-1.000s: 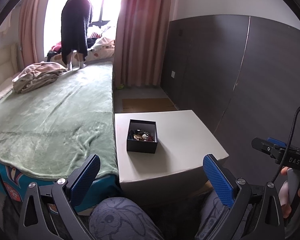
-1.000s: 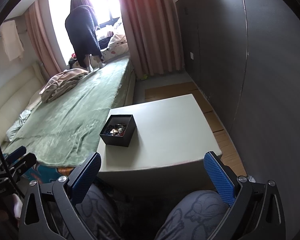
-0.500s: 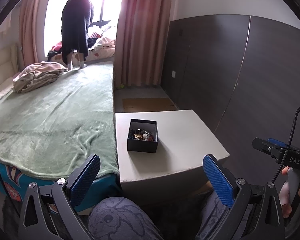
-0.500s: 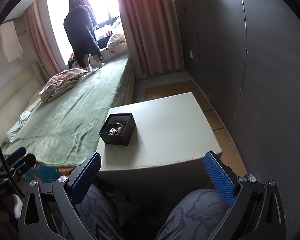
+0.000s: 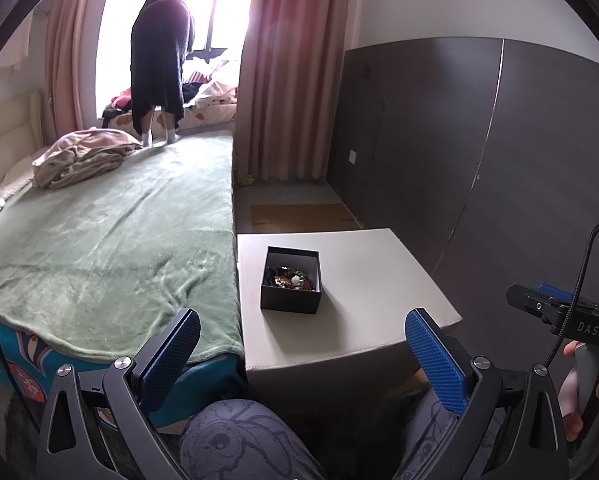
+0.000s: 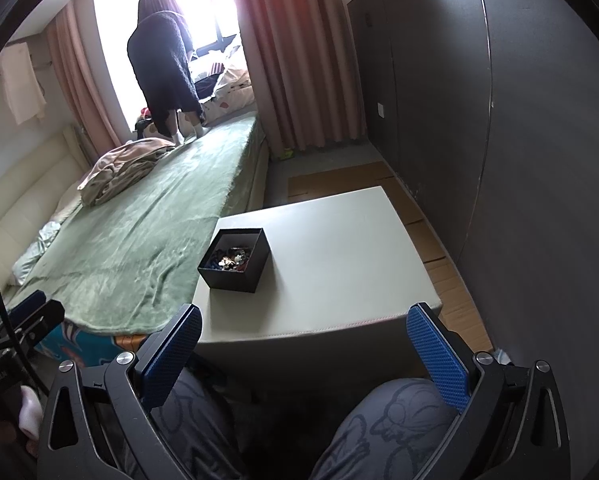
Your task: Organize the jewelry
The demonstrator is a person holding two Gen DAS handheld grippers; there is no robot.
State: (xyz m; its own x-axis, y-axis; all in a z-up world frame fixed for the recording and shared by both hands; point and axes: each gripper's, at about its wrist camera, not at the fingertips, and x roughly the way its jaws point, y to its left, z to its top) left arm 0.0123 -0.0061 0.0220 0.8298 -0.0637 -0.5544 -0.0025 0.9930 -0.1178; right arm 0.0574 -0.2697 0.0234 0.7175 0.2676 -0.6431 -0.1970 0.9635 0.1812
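A small black open box (image 5: 291, 280) (image 6: 235, 262) holds a tangle of jewelry (image 5: 289, 280) (image 6: 231, 258) and stands on the left part of a pale low table (image 5: 363, 280) (image 6: 331, 256). My left gripper (image 5: 301, 354) is open and empty, held well short of the table's near edge, above a knee. My right gripper (image 6: 303, 354) is also open and empty, just before the near edge, the box ahead and left of it. The right gripper's body (image 5: 567, 320) shows at the left wrist view's right edge.
A bed with a green blanket (image 5: 111, 248) (image 6: 139, 232) runs along the table's left side, a crumpled beige cloth (image 5: 79, 156) on it. A person in dark clothes (image 5: 159, 64) (image 6: 163, 68) stands on the bed by the window. A dark panelled wall (image 5: 499, 160) rises to the right.
Both grippers stay open and nearly still. The box has not moved. The person at the window has shifted slightly.
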